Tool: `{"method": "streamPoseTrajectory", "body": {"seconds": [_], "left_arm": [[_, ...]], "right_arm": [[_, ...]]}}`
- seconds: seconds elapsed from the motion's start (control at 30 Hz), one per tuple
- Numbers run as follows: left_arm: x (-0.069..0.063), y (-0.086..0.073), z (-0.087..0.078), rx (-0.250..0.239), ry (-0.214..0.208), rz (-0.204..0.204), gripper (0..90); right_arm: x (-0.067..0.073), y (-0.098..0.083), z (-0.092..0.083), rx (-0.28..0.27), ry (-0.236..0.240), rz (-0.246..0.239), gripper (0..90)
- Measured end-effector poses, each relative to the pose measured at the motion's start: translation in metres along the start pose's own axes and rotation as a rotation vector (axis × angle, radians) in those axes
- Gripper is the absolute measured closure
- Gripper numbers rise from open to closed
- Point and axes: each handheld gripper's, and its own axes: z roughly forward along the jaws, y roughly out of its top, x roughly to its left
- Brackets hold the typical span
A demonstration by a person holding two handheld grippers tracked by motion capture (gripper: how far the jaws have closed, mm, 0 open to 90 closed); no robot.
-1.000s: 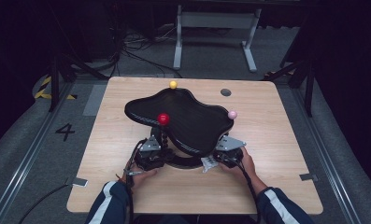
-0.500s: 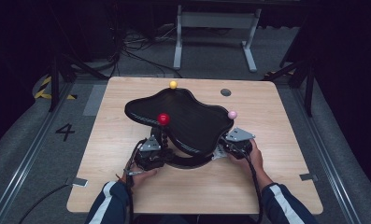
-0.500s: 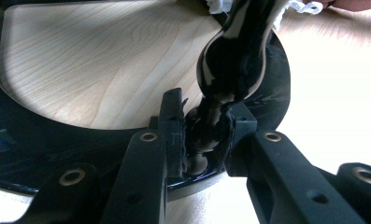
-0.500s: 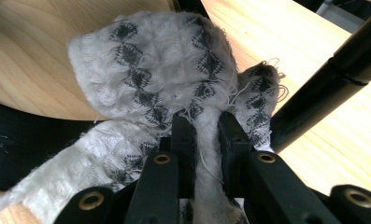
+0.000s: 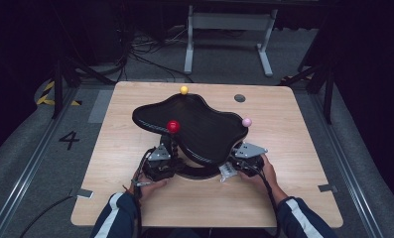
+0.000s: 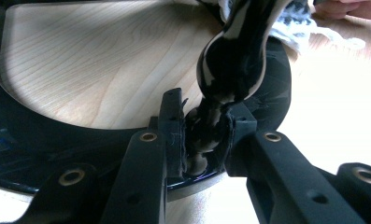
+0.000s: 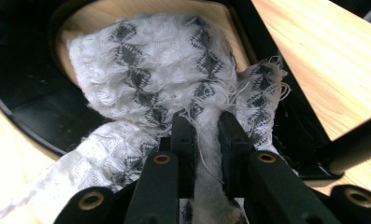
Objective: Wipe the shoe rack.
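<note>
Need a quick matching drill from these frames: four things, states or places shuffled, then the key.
Things:
1. left gripper
2. right gripper
3. yellow ball
4. pink ball

States or places:
A. at the far edge of the black top
B. shut on the white cloth
C. at the top's right tip
D. shut on the black stem

Pairs: 1-D, 2-B, 3-A, 4-C

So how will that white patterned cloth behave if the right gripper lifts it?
Probably floppy: the cloth bunches in soft folds where the right gripper pinches it. Likely light, being thin and lacy. Its frayed threads might snag on the black stand.
</note>
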Motion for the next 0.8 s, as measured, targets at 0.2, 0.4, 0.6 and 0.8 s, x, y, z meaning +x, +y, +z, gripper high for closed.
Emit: {"method": "streamPoseTrajectory", "body": {"seconds": [0.2, 0.4, 0.6, 0.8], "left_arm": [[0.000, 0.000, 0.000, 0.000, -0.004, -0.008, 74.2], [0.000, 0.000, 0.000, -0.001, -0.005, -0.009, 74.2], [0.000, 0.000, 0.001, -0.004, -0.007, -0.009, 74.1], [0.000, 0.000, 0.000, -0.005, -0.007, -0.010, 74.1]], "right_arm": [[-0.006, 0.000, 0.001, 0.006, -0.011, -0.002, 79.3], [-0.028, -0.007, 0.001, 0.012, -0.100, 0.051, 79.3], [-0.033, -0.008, 0.001, 0.027, -0.126, 0.040, 79.3], [-0.033, -0.008, -0.001, 0.026, -0.098, 0.065, 79.1]]}}
